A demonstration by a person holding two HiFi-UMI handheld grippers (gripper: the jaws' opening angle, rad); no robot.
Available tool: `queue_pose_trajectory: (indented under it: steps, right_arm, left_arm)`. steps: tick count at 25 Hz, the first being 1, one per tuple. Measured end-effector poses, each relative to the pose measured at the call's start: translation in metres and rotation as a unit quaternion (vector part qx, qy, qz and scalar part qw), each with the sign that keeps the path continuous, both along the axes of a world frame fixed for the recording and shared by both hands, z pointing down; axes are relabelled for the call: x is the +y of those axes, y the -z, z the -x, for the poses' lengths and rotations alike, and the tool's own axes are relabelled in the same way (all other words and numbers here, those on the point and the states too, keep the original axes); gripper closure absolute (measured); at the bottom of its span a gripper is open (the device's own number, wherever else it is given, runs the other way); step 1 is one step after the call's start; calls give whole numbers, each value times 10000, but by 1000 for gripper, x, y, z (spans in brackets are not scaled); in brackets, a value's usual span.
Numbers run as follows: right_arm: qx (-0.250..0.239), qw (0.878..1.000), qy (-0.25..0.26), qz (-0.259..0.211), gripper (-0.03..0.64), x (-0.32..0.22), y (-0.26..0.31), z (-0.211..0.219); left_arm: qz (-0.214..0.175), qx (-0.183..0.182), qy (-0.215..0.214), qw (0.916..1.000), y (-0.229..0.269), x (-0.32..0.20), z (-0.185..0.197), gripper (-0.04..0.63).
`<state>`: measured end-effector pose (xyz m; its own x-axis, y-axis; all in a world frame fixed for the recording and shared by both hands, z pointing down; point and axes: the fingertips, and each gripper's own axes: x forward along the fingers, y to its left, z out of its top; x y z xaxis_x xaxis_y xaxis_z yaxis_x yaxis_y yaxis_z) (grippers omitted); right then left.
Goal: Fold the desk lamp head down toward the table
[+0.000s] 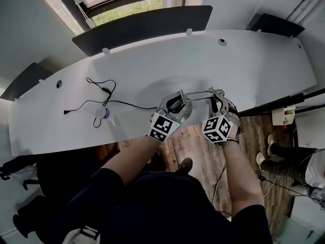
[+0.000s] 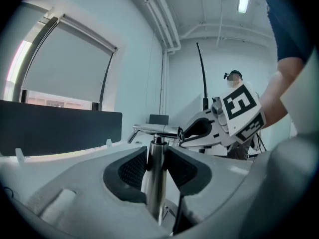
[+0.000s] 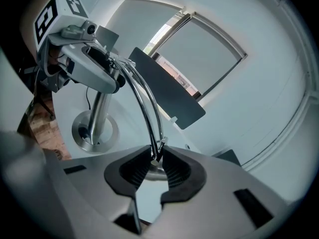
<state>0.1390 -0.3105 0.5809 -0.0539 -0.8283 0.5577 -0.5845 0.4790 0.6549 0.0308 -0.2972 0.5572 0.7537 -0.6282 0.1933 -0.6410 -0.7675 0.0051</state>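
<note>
The chrome desk lamp stands near the white table's (image 1: 152, 65) front edge. Its upright post (image 2: 156, 168) is clamped between my left gripper's (image 2: 157, 166) pads, above the round base (image 3: 92, 133). From the post's top, two thin chrome arm rods (image 3: 147, 108) arc over and down into my right gripper (image 3: 157, 166), whose pads are pressed on the rods' lower end by the head joint. In the head view the left gripper (image 1: 175, 105) and right gripper (image 1: 219, 101) sit side by side with the arm (image 1: 200, 94) spanning between them. The lamp head itself is mostly hidden.
A black cable (image 1: 109, 103) and a small white object (image 1: 101, 112) lie on the table to the left of the lamp. Dark partition panels (image 1: 147, 27) line the far edge. Another person's feet (image 1: 269, 146) are on the wood floor at the right.
</note>
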Motion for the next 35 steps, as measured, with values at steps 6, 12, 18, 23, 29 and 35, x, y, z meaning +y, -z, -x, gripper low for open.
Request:
queue_pose_trajectory:
  steps: [6, 12, 18, 23, 29, 35]
  right_arm:
    - [-493, 9984, -135, 227, 538, 2, -19, 8]
    - [-960, 9940, -323, 401, 543, 5, -37, 19]
    - [-1341, 9891, -399, 464, 546, 6, -46, 25]
    - [-1558, 9855, -434, 516, 549, 7, -50, 30]
    - [-1731, 9822, -496, 543, 557, 8, -56, 35]
    - [-1744, 9821, -432, 563, 555, 8, -57, 34]
  left_arm:
    - [48, 96, 7, 9999, 0, 0, 0, 474]
    - [74, 112, 57, 9999, 0, 0, 0, 474]
    - [76, 142, 136, 9998, -2, -1, 1, 474]
    - [77, 153, 189, 9997, -1, -1, 2, 474]
    - [74, 182, 269, 9994, -1, -2, 1, 474]
    - [40, 16, 317, 9995, -4, -2, 0, 474]
